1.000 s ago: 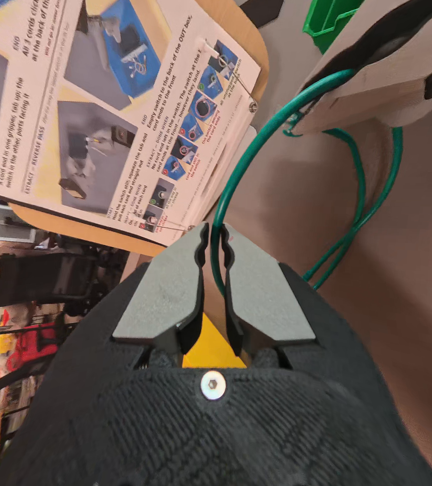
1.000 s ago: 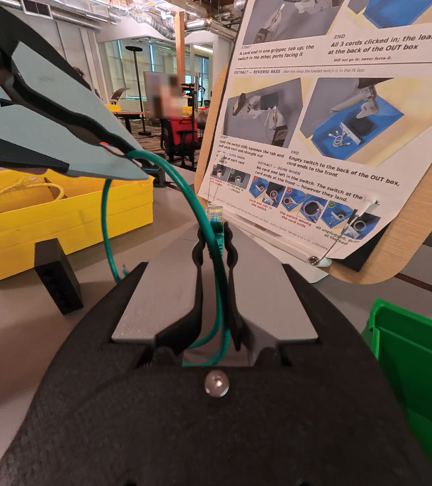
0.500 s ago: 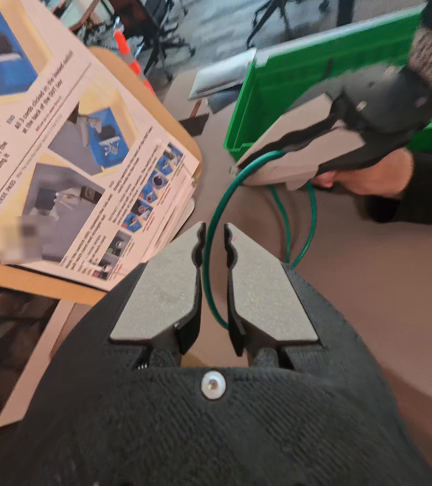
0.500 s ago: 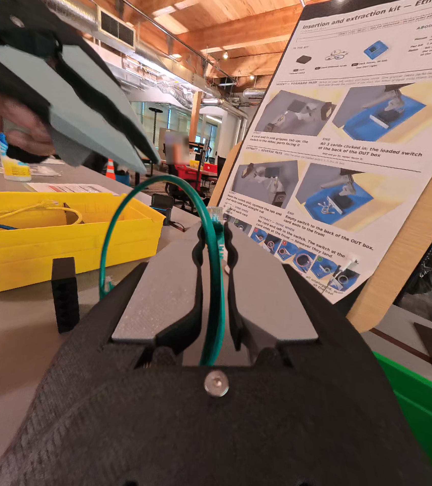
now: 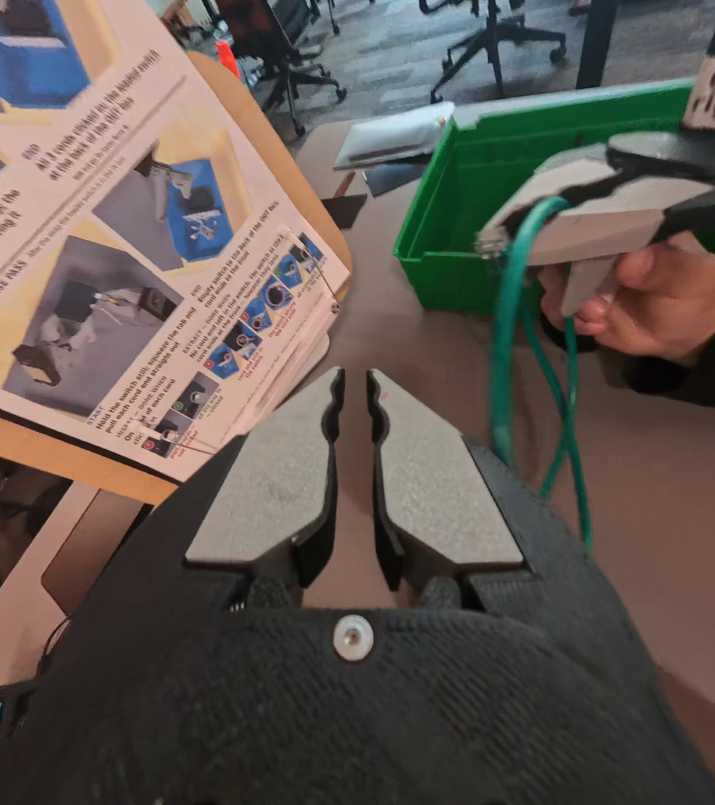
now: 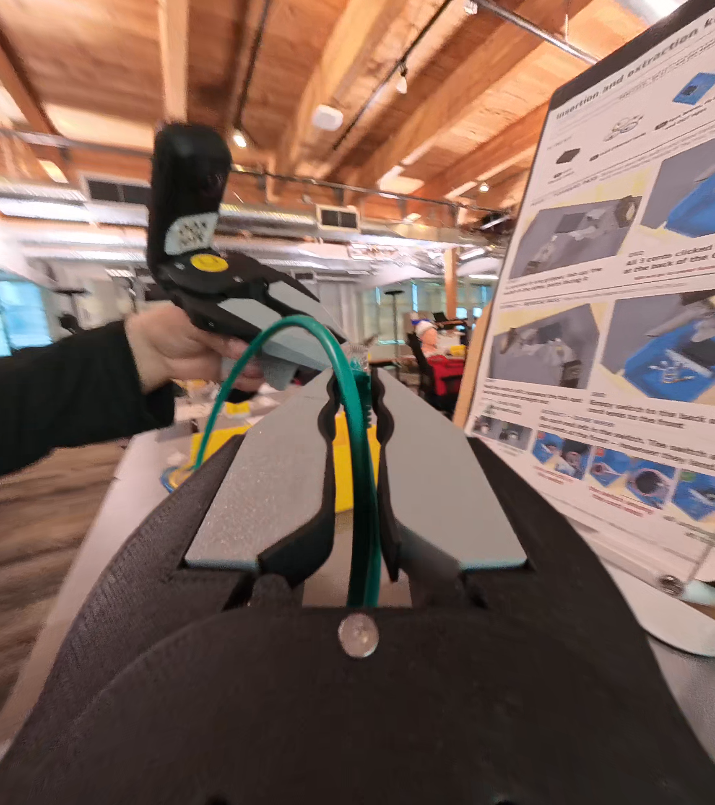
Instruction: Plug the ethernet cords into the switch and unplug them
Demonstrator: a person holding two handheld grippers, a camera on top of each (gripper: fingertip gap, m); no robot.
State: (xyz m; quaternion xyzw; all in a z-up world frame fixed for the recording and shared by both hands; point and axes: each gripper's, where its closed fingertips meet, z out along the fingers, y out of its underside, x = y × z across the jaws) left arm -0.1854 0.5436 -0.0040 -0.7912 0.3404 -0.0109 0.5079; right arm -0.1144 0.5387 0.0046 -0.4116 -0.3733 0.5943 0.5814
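Note:
My right gripper (image 6: 353,379) is shut on the green ethernet cord (image 6: 303,324) just behind its clear plug (image 6: 357,355), which sticks out past the fingertips. The cord arcs up and down to the left. In the left wrist view the right gripper (image 5: 508,231) is held by a hand at the upper right, and the cord (image 5: 499,348) hangs from it in loops to the table. My left gripper (image 5: 355,383) is slightly open and empty, to the left of the cord. The left gripper (image 6: 325,318) also shows in the right wrist view, held in a hand. No switch is in view.
An instruction board (image 5: 129,261) leans at the left; it also shows in the right wrist view (image 6: 630,305). A green bin (image 5: 455,270) stands behind the right gripper. A yellow bin (image 6: 351,479) shows between the right fingers. The brown table (image 5: 608,566) lies below. There is about 8 centimetres between the tips of the two grippers.
The green cord has left the left gripper's jaws and now hangs to its right. The right gripper has tilted upward, still holding the plug end.

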